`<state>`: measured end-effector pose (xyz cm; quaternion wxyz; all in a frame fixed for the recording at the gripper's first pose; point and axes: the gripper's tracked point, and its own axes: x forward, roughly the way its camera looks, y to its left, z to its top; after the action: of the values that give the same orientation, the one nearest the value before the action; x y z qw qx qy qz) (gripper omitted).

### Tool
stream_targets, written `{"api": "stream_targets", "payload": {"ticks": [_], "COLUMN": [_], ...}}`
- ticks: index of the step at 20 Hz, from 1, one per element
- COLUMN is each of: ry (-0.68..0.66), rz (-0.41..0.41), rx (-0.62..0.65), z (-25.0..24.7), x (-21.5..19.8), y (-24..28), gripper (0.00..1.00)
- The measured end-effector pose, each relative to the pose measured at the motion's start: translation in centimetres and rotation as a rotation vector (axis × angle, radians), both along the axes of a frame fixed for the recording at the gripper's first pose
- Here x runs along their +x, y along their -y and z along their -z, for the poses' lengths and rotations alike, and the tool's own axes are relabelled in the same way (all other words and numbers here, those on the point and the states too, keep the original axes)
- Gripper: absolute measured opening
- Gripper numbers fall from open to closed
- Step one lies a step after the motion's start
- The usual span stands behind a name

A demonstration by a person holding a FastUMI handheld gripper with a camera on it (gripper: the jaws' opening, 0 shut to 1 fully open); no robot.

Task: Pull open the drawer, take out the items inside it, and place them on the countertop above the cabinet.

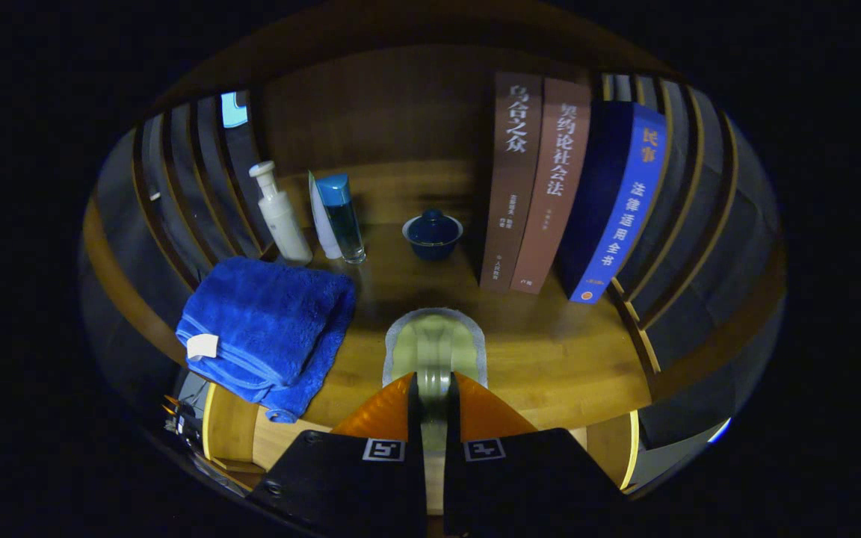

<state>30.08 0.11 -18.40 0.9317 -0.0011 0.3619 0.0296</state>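
The fingers (431, 407) pinch a flat pale thing (434, 347) between them and hold it over the counter (550, 359), likely to set it down. The blue towel (266, 329) lies beside them on the left. Bottles (281, 217), a little bowl (432, 235) and books (550, 187) stand beyond.

home-style booth, wooden countertop (565, 359), upright books (550, 187), folded towel (266, 329), toiletry bottles (341, 217)

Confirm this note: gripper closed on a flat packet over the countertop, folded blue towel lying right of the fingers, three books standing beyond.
One error: in the gripper view the folded blue towel lies left of the fingers, not right. The gripper is closed on the flat packet, three books standing beyond.
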Motion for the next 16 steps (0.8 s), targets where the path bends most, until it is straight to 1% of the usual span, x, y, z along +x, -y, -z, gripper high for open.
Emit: {"api": "stream_targets", "payload": {"ticks": [3,7,8,9,10,11,16], "ry": [-0.017,-0.02,-0.023,-0.024,-0.023,-0.022,0.023], "rz": [-0.005,0.003,0.005,0.006,0.003,0.005,0.013], "rx": [-0.012,0.009,0.017,0.017,0.022,0.016,0.026], "z": [0.8,0.6,1.1,1.2,1.6,2.0,0.9], "x": [1.6,3.0,3.3,3.4,3.5,3.5,3.4], "y": [-0.3,-0.5,-0.5,-0.5,-0.6,-0.5,-0.5], "gripper": [0.14,0.14,0.15,0.21,0.21,0.28,0.87]}}
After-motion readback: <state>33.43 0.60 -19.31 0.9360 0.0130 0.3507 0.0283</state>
